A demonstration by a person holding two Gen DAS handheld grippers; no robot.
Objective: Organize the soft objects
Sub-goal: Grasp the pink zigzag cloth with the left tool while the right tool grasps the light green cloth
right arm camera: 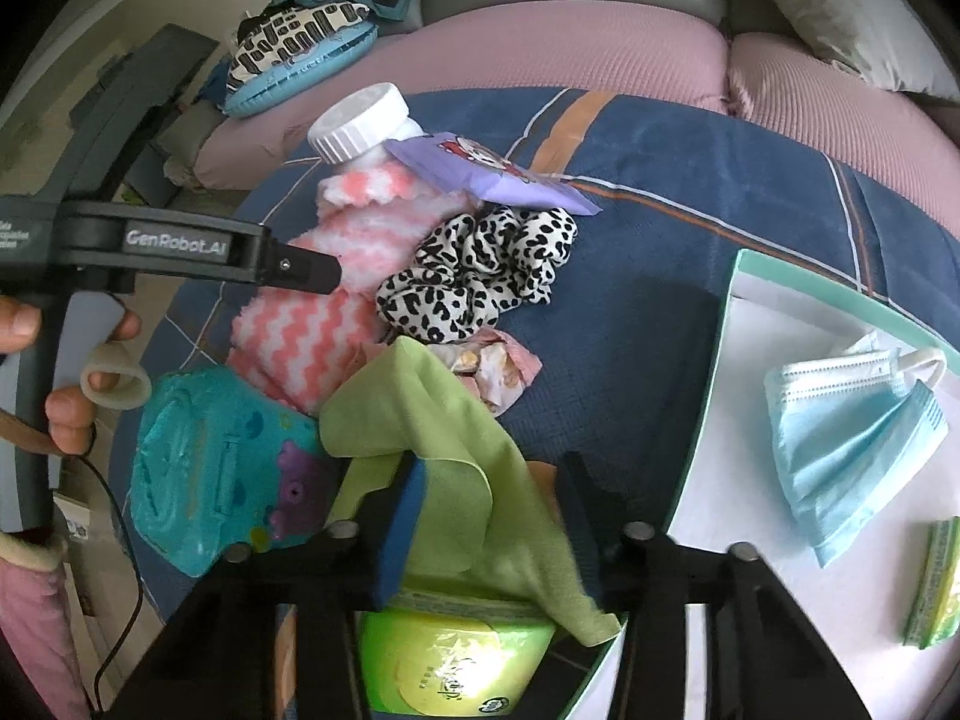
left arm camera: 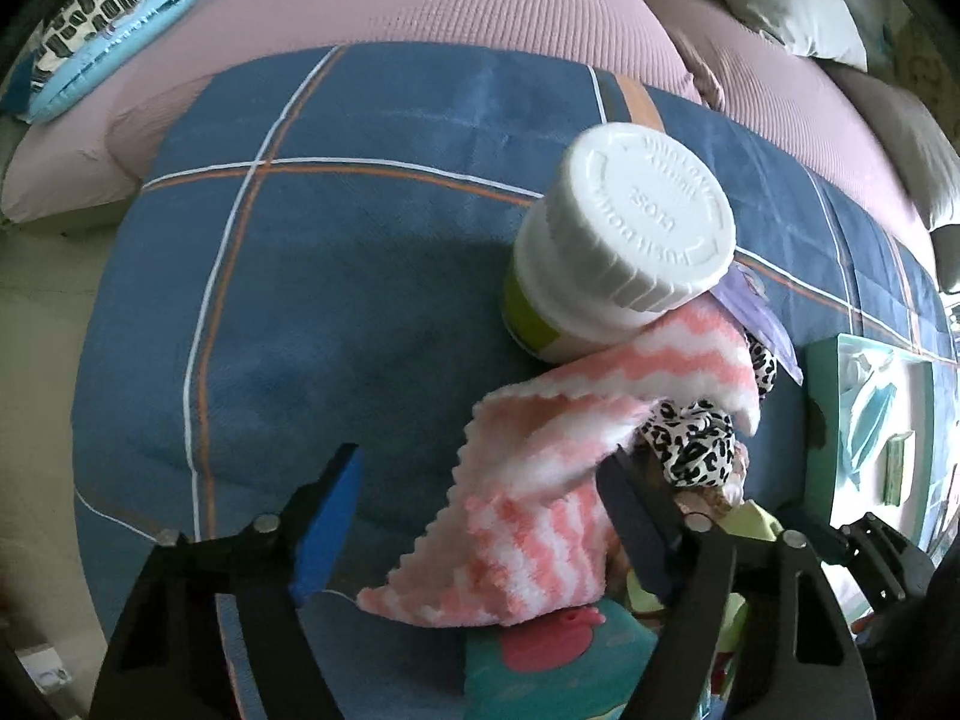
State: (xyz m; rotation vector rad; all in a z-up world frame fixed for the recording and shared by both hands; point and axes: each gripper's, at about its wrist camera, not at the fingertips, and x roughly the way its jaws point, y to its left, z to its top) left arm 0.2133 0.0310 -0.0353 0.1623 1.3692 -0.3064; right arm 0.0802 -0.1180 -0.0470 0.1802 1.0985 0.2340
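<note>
Blue plaid bedding covers the bed, with a heap of soft things near its edge and a white tray holding a face mask to the right. The left hand-held gripper points steeply down with its jaws fairly wide, straddling the pink-and-white zigzag cloth, which lies directly between them, its long axis running up toward a white-capped bottle; neither pad clearly presses it yet. The right hand-held gripper stands narrower, around a fold of the green cloth draped just ahead; whether it grips, I cannot tell. The leopard scrunchie sits between both cloths. Each hand likely takes its nearer cloth.
</note>
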